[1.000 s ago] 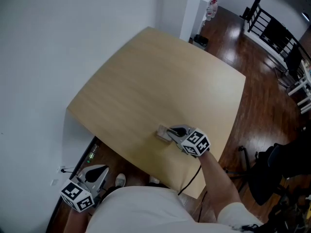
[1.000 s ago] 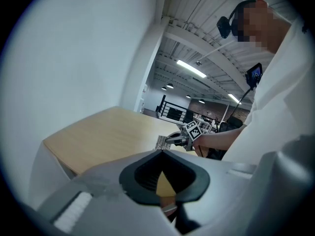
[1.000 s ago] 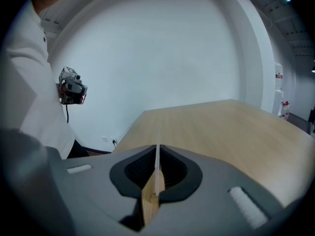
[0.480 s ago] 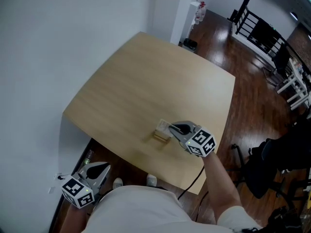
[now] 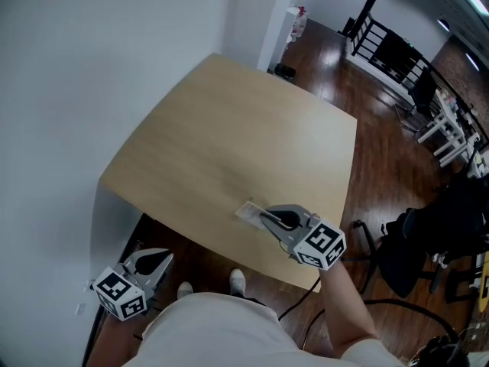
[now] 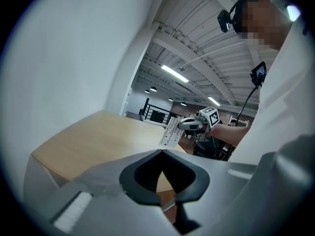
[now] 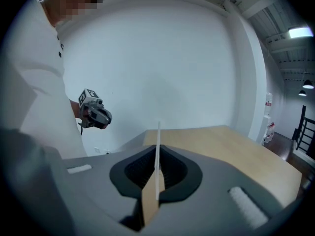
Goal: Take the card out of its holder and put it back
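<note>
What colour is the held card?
The card is white with dark printed rows; clearest in left gripper view.

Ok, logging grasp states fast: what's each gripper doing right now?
Left gripper: closed, nothing in it.
Right gripper: closed on the card.

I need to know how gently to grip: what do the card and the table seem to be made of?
The card looks like thin white paper or cardstock, matte, with dark print; seen edge-on in the right gripper view it is a thin straight line, so probably fairly stiff. The table looks like light wood or wood-look laminate, smooth, with faint grain; which, I cannot tell.
</note>
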Available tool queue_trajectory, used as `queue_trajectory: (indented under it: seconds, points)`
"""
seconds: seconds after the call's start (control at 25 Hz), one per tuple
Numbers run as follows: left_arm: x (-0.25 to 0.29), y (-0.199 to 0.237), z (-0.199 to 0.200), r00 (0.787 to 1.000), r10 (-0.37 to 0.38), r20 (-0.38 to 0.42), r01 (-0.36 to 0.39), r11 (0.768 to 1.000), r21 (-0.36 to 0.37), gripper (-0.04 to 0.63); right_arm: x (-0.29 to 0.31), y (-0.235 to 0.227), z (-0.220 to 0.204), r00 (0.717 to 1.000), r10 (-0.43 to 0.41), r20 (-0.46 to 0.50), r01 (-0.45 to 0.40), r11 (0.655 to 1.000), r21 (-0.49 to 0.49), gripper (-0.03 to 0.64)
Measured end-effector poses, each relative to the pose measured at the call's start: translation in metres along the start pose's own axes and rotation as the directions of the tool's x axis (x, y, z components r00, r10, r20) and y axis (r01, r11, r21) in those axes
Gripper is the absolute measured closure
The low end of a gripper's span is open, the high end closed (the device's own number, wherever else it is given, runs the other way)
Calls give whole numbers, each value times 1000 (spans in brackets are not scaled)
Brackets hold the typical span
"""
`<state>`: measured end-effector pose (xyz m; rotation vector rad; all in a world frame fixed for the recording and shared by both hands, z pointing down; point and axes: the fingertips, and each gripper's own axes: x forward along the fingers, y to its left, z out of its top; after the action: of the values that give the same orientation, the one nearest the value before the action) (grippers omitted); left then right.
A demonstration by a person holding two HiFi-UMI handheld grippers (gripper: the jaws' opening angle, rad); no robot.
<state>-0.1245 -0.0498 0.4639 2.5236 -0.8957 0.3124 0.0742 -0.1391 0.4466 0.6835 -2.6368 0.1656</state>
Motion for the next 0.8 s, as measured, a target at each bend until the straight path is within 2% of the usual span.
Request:
queue_trajectory:
  seconds: [0.36,0.52,0.8]
  points:
    - [-53,23,-17,998,-69,-14,69,997,17,592,15,138,35,998,50,-37,-53,997,-62,597]
    - [-75,32,-21,994,-105,-30,105,994,27,592,21,192,52,997,61,-51,-64,996,-59,595]
    - [-87,36,-32,986,-160,-50,163,985,54,592,22,254,63,994,64,-88,-68,997,-38,595]
